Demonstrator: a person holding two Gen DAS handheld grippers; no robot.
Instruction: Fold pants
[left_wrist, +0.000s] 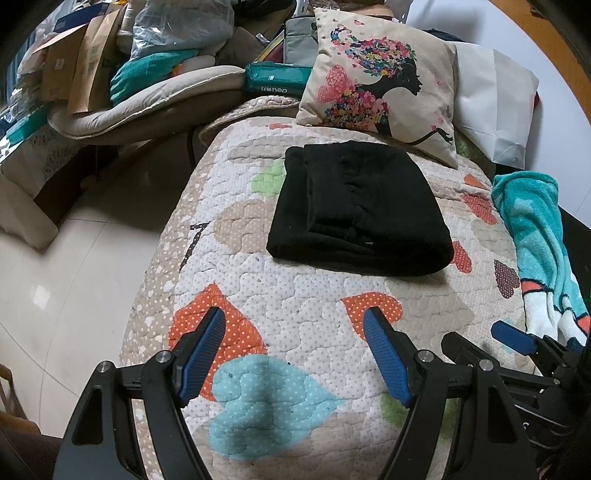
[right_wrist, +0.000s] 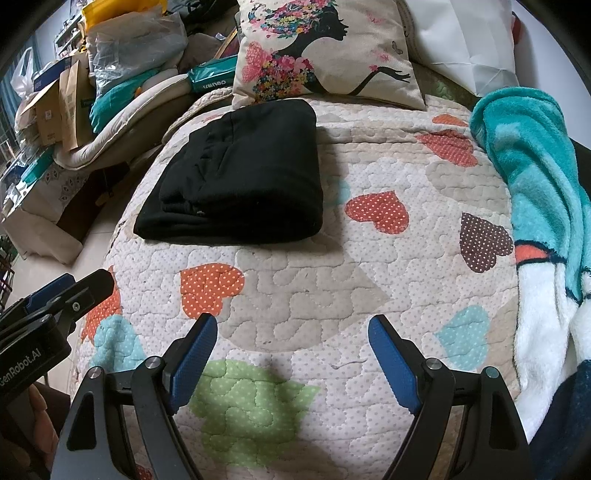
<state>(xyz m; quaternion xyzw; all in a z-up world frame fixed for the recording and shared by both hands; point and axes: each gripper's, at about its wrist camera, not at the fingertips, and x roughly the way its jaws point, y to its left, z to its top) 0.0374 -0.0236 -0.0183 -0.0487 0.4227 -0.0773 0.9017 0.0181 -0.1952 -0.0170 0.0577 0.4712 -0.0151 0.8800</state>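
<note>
Black pants lie folded into a thick rectangle on the heart-patterned quilt, just in front of a pillow. They also show in the right wrist view. My left gripper is open and empty, hovering over the quilt well short of the pants. My right gripper is open and empty too, over the quilt near its front. Part of the right gripper shows at the right of the left wrist view. Part of the left gripper shows at the left of the right wrist view.
A printed pillow and a white pillow lie behind the pants. A teal and white fleece blanket lies along the right side. Piled bags, boxes and cushions stand at the far left, beside pale floor tiles.
</note>
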